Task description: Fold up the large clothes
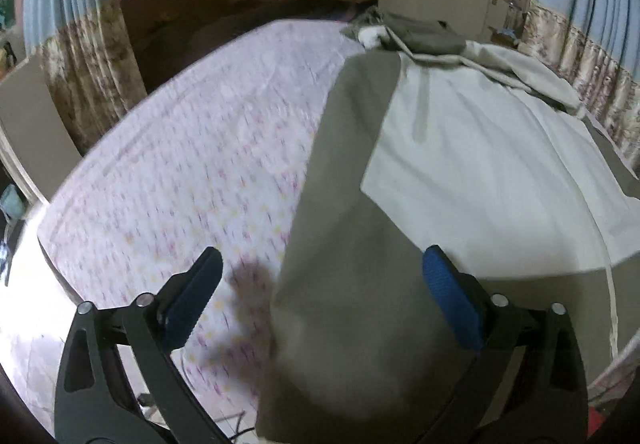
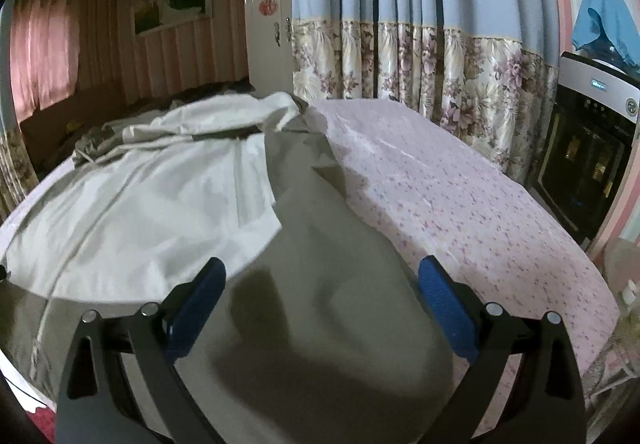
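A large garment lies spread on the bed, olive-grey outside (image 1: 352,228) with a pale white lining (image 1: 480,164) turned up. In the right wrist view the same olive cloth (image 2: 328,284) and white lining (image 2: 160,196) lie below me. My left gripper (image 1: 320,296) hovers open over the garment's left edge, its blue pads (image 1: 452,300) wide apart and gripping nothing. My right gripper (image 2: 320,304) is open too, above the olive cloth near its right edge, with nothing between its fingers.
The bed carries a pink flowered sheet (image 1: 180,172) (image 2: 460,204). Folded dark clothes (image 1: 424,34) sit at the bed's far end. Floral curtains (image 2: 420,64), a white wardrobe (image 2: 266,16) and a black appliance (image 2: 588,148) stand around the bed.
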`<state>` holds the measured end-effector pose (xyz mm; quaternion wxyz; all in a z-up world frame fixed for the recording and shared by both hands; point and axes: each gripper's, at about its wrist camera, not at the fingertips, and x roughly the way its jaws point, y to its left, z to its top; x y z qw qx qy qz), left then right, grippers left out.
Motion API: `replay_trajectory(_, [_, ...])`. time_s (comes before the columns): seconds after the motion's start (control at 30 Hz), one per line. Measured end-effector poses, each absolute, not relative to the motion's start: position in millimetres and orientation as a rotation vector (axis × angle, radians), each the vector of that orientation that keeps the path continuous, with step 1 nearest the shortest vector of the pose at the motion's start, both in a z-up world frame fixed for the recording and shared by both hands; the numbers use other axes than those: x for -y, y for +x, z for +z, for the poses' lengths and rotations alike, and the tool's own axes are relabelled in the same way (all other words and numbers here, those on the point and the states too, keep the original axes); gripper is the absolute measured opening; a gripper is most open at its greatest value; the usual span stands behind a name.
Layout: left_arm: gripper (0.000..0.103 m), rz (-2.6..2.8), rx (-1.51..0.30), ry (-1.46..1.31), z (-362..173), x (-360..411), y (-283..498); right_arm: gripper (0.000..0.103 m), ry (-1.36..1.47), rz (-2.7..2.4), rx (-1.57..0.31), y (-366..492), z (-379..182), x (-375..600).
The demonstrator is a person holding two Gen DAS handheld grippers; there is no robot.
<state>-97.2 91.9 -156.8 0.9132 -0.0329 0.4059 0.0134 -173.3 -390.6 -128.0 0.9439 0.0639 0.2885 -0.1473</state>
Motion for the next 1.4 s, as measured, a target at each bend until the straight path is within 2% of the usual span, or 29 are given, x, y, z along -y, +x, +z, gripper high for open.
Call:
replay_trajectory(0.1, [0.062, -0.009, -0.846, -0.033, -158.2, -84.0, -98.7, 0.097, 0.115, -0.313, -0.609, -176.2, -129.1, 393.7])
replay_trajectory(0.17, [0.051, -0.021, -0.851, 0.028, -155.1, -72.1, -97.6, 0.097, 0.115, -0.336, -0.613, -178.4, -128.9, 399.9])
replay_trajectory(0.37, [0.043, -0.104, -0.871, 0.010, -145.1, -67.8, -95.1, 0.097, 0.144, -0.352, -0.672, -185.4, -126.0, 428.8])
replay_trajectory(0.53, [0.047, -0.114, -0.916, 0.054, -151.9, -68.2, -104.1, 0.095, 0.236, -0.245, -0.750, -192.1, -139.0, 436.3])
replay_trajectory(0.57, [0.046, -0.121, -0.920, 0.042, -151.8, -71.6, -107.1, 0.089, 0.259, -0.203, -0.765, -193.2, -141.8, 434.9])
replay_trajectory(0.6, [0.046, -0.131, -0.926, 0.033, -151.0, -73.7, -109.8, 0.064, 0.267, -0.161, -0.774, -192.8, -143.7, 432.2])
replay_trajectory(0.63, [0.046, -0.135, -0.927, 0.032, -150.0, -73.9, -110.5, 0.052, 0.269, -0.137, -0.781, -191.9, -144.9, 428.2])
replay_trajectory(0.67, [0.034, -0.141, -0.921, 0.033, -148.3, -73.7, -110.6, 0.047, 0.247, -0.138, -0.775, -190.8, -143.6, 423.3])
replay_trajectory(0.7, [0.026, -0.158, -0.909, 0.030, -145.7, -73.0, -109.1, 0.028, 0.233, -0.126, -0.775, -188.9, -142.2, 420.0])
replay_trajectory(0.73, [0.016, -0.172, -0.902, 0.025, -143.9, -73.4, -106.5, 0.023, 0.238, -0.105, -0.778, -185.1, -139.8, 419.4])
replay_trajectory(0.8, [0.010, -0.209, -0.875, -0.007, -135.0, -75.4, -97.3, 0.020, 0.257, -0.075, -0.759, -176.1, -130.4, 420.9])
replay_trajectory(1.03, [0.005, -0.231, -0.645, 0.019, -56.8, -63.5, -65.5, 0.017, 0.302, -0.025, -0.570, -133.6, -67.0, 425.1])
replay_trajectory(1.23, [0.004, -0.138, -0.532, 0.015, 2.5, -72.1, -5.2, 0.017, 0.266, -0.005, -0.433, -70.3, 8.6, 428.9])
replay_trajectory(1.4, [0.003, -0.090, -0.508, 0.003, 34.6, -77.3, 67.8, 0.017, 0.214, 0.000, -0.415, 1.4, 50.4, 430.2])
